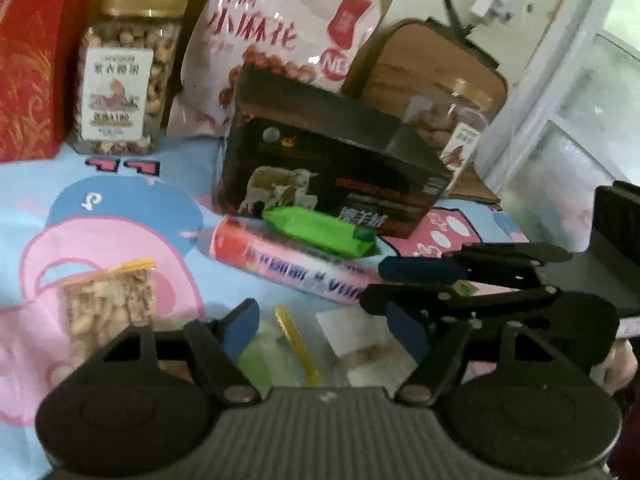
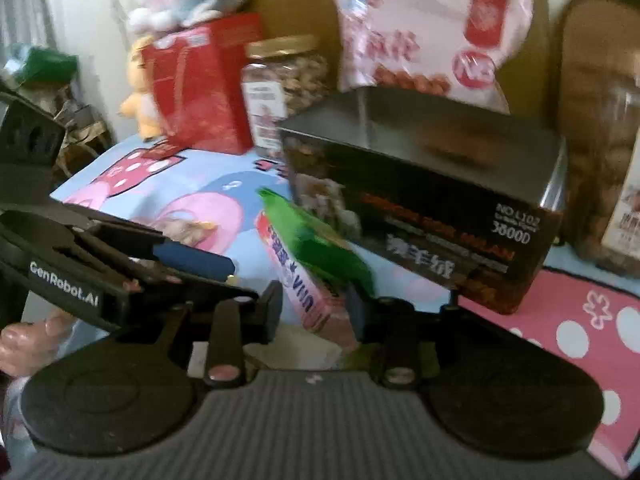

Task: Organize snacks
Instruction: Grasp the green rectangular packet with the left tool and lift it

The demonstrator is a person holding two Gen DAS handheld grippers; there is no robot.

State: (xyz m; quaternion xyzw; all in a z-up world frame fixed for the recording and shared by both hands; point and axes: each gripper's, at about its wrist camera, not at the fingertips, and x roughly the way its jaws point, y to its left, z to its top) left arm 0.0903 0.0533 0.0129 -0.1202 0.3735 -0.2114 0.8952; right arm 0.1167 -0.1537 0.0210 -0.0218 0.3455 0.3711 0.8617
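Clearly my right gripper (image 2: pixel 314 312) was the nearer one: its jaws stood narrow around the near end of the pink tube (image 2: pixel 308 296), and whether they truly pinched it I could not tell. The tube lay on the patterned cloth (image 1: pixel 120 200), its long axis running away from that gripper toward the dark box (image 1: pixel 332 164), with a green packet (image 1: pixel 320 232) resting across it. My left gripper (image 1: pixel 316 320) hung wide and empty over small clear bags (image 1: pixel 288 348).
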